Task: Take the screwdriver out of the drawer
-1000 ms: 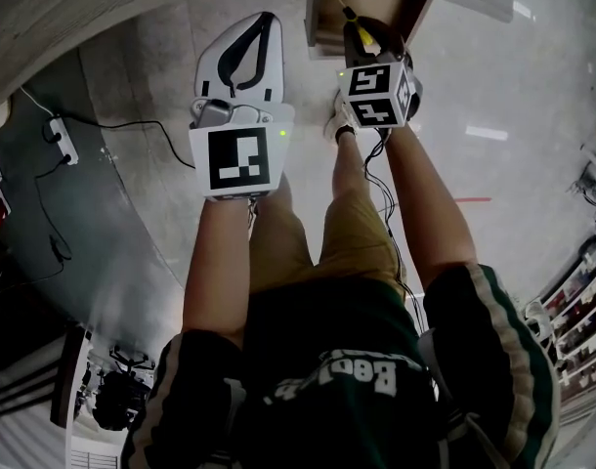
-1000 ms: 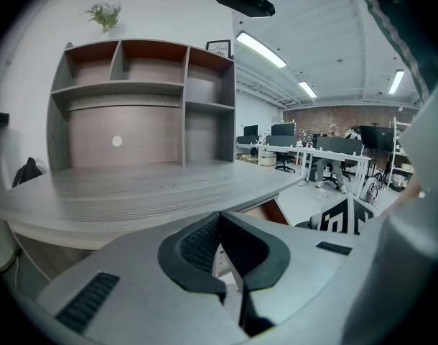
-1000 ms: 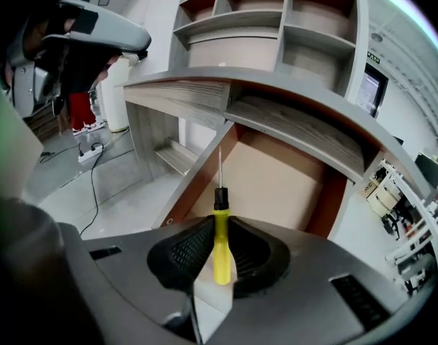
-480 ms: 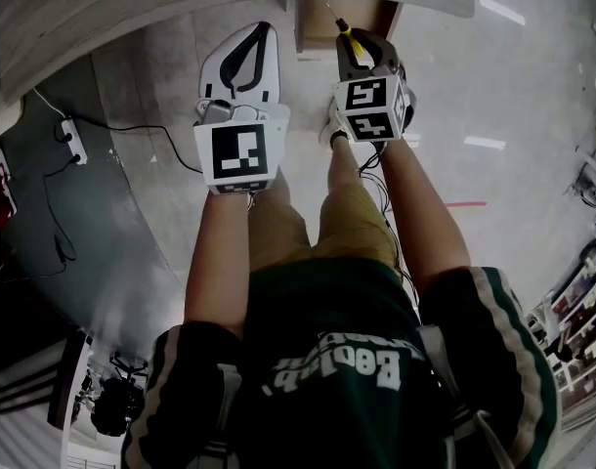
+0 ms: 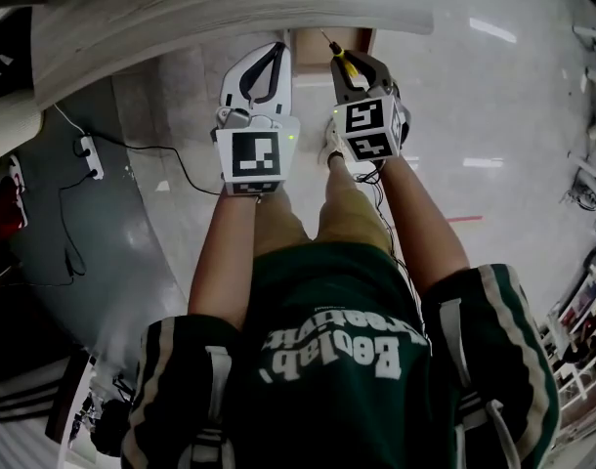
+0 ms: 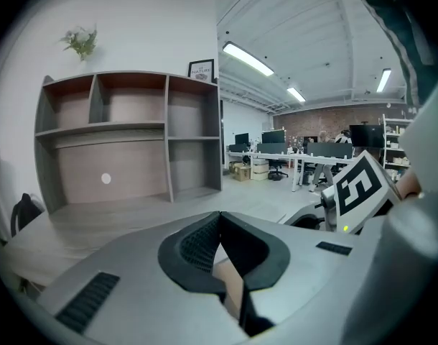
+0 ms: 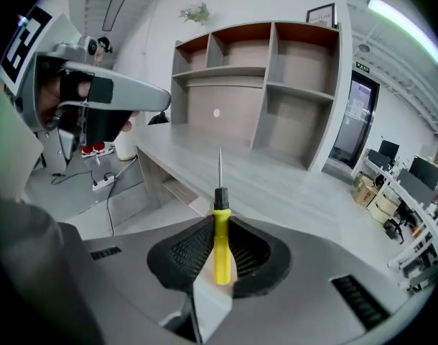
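The screwdriver [image 7: 220, 244] points forward, its yellow handle clenched in my right gripper [image 7: 220, 220], lifted clear of the open drawer [image 5: 313, 41]. Since a second ago both grippers have risen to the edge of the grey desk [image 5: 230, 8]. My left gripper [image 6: 219, 221] is closed and empty. A shelf unit [image 7: 276, 85] stands on the desk's far side, and office desks [image 6: 305, 157] are to the right.
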`<state>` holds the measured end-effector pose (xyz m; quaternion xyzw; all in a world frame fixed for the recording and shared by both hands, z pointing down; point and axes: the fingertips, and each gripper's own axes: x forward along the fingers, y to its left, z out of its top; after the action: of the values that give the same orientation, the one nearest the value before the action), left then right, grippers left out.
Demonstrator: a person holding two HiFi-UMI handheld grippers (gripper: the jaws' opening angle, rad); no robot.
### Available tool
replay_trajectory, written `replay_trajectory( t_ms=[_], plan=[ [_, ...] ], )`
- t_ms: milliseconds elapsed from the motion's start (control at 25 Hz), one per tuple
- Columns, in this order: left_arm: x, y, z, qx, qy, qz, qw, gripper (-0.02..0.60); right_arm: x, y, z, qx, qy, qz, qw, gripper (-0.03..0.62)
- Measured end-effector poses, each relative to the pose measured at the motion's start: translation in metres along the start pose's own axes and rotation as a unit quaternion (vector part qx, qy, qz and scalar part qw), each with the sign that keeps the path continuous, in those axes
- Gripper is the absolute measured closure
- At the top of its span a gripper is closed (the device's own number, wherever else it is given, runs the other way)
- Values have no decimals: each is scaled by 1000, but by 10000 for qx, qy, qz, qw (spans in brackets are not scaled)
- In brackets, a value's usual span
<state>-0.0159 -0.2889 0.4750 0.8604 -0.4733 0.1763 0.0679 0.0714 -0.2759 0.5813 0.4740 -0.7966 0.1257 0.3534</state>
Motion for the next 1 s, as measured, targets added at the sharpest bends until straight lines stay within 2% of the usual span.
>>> replay_trajectory(
  t_ms=[160, 480, 640, 880, 1000],
  plan=[
    [-17, 2, 33, -62, -84, 77, 9999, 563, -34, -2, 25, 72, -109, -47, 9999, 516],
    [-57, 11, 82, 162, -219, 122, 9996, 563, -101, 14, 79, 89, -428, -8, 9990, 515],
    [-74, 14, 107, 73, -415, 138, 9990, 563, -128, 13, 112, 132, -684, -72, 9975, 515],
    [-96, 15, 147, 377, -658, 63, 9971, 563, -156, 18, 153, 191, -1014, -79, 9946, 514],
    [-107, 17, 168, 293, -795, 51, 9964, 563, -172, 16, 176, 196, -1227, -154, 9921, 515]
  ],
)
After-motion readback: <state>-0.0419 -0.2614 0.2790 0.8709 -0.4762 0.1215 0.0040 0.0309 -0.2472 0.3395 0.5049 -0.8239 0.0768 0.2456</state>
